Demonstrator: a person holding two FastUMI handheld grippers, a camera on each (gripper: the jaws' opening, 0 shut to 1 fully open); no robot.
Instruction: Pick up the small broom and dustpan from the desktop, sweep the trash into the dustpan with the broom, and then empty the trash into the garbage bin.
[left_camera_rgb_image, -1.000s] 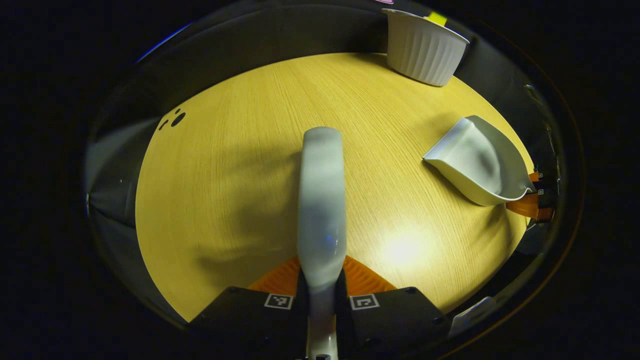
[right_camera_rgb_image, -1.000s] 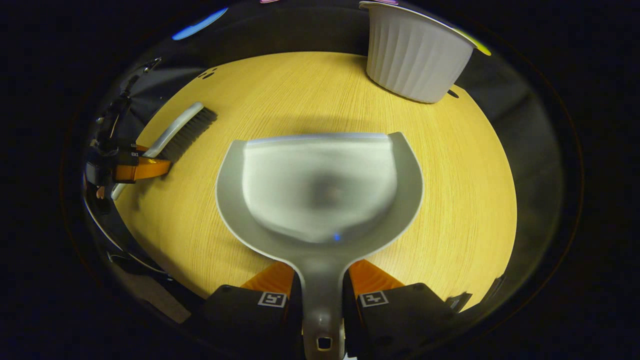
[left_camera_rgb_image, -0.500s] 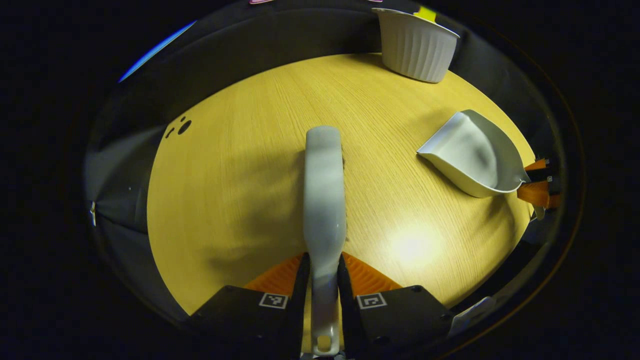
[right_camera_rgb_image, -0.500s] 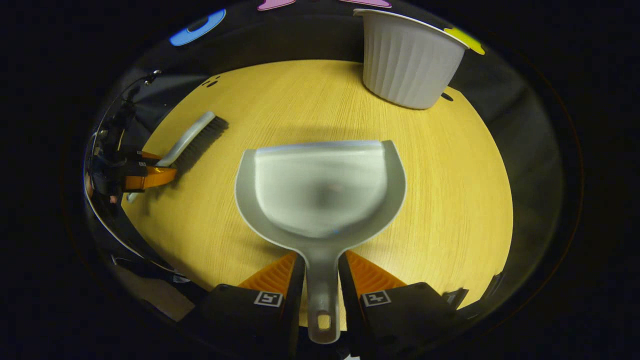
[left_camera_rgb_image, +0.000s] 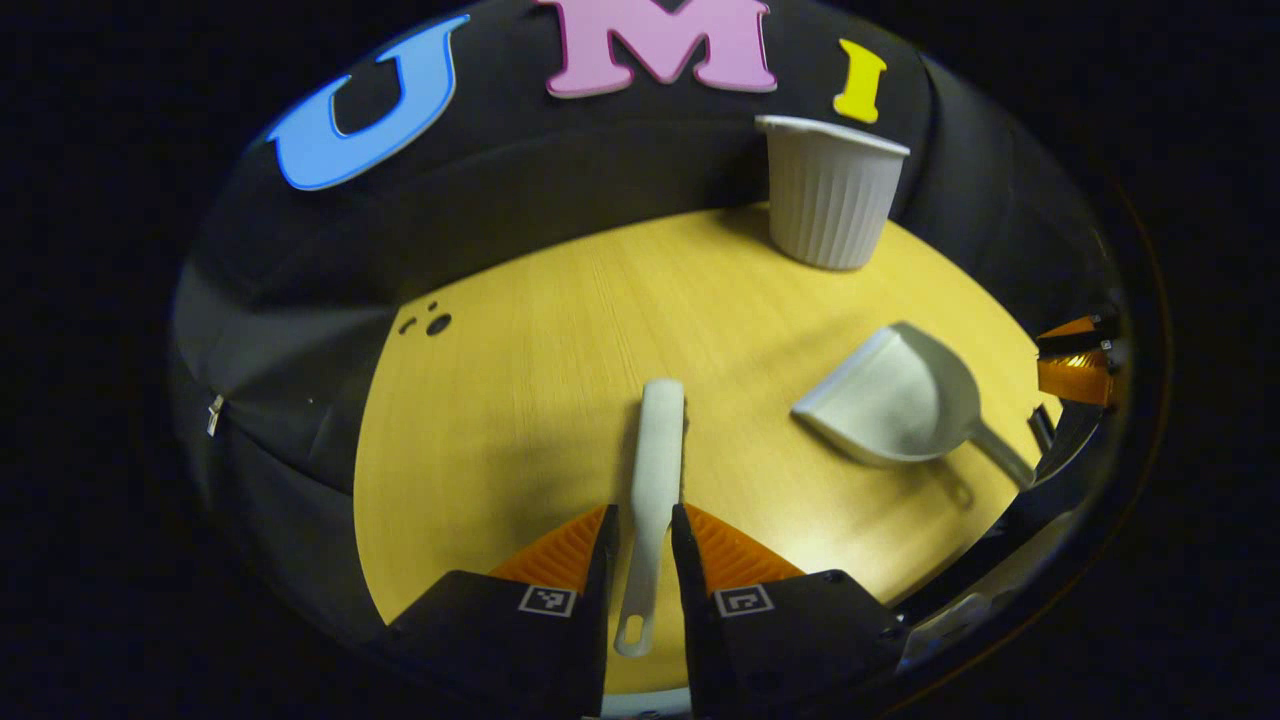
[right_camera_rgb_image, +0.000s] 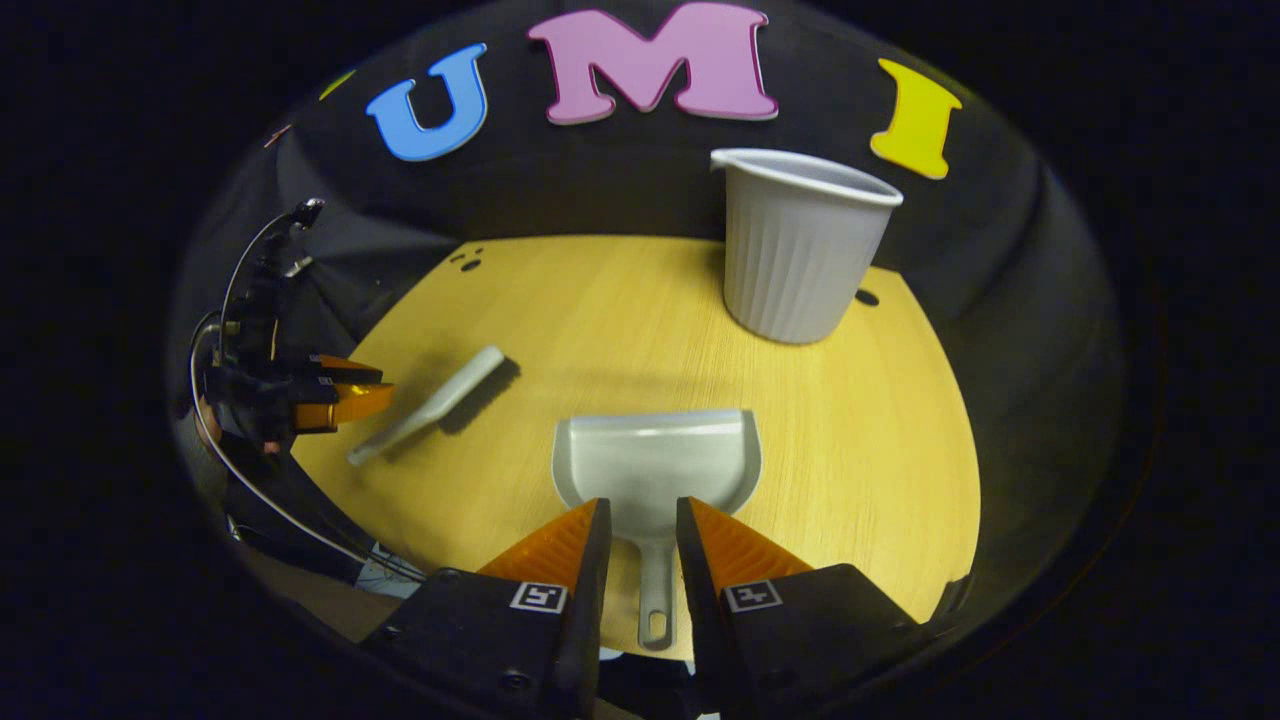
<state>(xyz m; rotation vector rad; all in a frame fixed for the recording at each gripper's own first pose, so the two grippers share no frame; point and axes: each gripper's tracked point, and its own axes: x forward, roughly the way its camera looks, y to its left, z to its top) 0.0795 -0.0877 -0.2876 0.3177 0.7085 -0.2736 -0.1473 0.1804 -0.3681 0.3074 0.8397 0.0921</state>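
Observation:
The small white broom (left_camera_rgb_image: 660, 440) lies flat on the yellow wooden table (left_camera_rgb_image: 520, 400), its handle pointing at my left gripper (left_camera_rgb_image: 640, 510). That gripper is open and raised above it, not touching. In the right gripper view the broom (right_camera_rgb_image: 440, 400) rests left of centre, with the left gripper (right_camera_rgb_image: 350, 390) just off its handle end. The grey dustpan (right_camera_rgb_image: 650, 460) sits on the table with its handle running between the fingers of my open right gripper (right_camera_rgb_image: 640, 505), which hovers above it. The dustpan (left_camera_rgb_image: 890, 400) looks empty. The right gripper (left_camera_rgb_image: 1070, 365) shows at the right edge.
A white ribbed garbage bin (right_camera_rgb_image: 795, 260) stands upright at the table's far edge, right of centre; the bin (left_camera_rgb_image: 828, 200) is beyond the dustpan. Small dark spots (left_camera_rgb_image: 437, 323) mark the far left of the table. Black cloth walls surround the table.
Both grippers let go and pulled back and up. The broom and dustpan, held a second ago, now lie on the table, farther away in both views.

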